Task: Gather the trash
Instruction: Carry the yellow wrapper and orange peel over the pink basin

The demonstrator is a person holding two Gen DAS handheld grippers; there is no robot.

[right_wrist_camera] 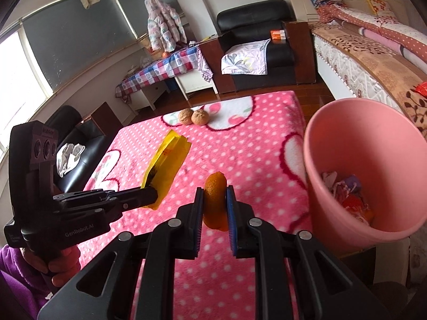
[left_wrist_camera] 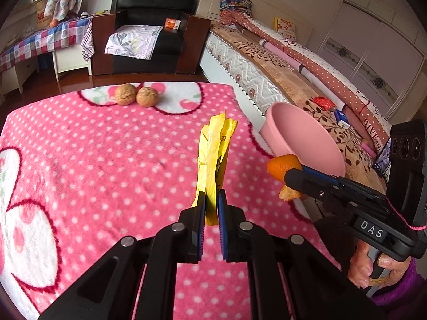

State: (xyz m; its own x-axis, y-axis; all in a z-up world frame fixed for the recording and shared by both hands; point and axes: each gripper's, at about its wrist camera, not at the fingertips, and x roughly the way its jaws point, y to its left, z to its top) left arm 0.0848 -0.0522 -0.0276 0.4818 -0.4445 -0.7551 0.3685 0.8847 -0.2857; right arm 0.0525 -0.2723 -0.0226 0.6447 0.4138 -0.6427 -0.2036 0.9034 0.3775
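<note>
Your left claw (left_wrist_camera: 212,208) is clamped on the light, crushable yellow wrapper (left_wrist_camera: 214,157); your right claw (right_wrist_camera: 213,208) pinches soft orange peel (right_wrist_camera: 214,200) mid-body, both above the table (right_wrist_camera: 253,149), beside the pink bin (right_wrist_camera: 320,186).

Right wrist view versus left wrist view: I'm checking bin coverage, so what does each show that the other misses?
Only the right wrist view looks into the pink bin and shows crumpled trash at its bottom. Only the left wrist view shows the red packet and blue box on the bed. Both show the left tongs shut on the yellow wrapper, the right tongs shut on the orange peel, and two walnuts on the pink blanket.
</note>
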